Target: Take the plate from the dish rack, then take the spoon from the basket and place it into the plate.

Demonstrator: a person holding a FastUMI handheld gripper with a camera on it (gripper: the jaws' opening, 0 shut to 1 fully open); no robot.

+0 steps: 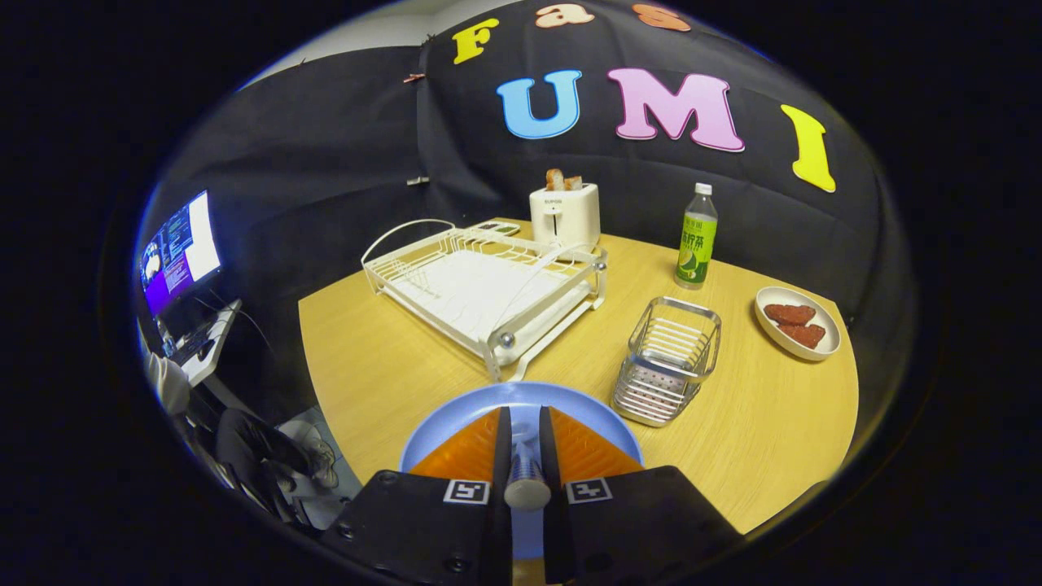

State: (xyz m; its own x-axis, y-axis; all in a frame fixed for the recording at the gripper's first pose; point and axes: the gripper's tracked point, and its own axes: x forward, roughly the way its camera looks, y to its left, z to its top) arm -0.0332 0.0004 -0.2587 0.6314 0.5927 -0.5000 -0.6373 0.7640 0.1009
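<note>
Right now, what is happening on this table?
A hand-held gripper is shut on a spoon, holding it over the blue plate that lies on the table just in front of the white dish rack. The metal basket stands beside the plate. The spoon looks ready to be released into the plate.

The table (391, 358) is light wood with a round edge. A white dish rack (480, 285) stands on it at the far left. Just behind the rack sits a white toaster (565, 215) with bread poking out of the top. A green bottle (698, 241) stands upright to the right of the toaster. A small metal basket (667, 358) sits in the middle, near the rack. At the far right lies a white dish (796, 322) with two brown pieces of food. A blue plate (521, 407) rests at the near edge.
</note>
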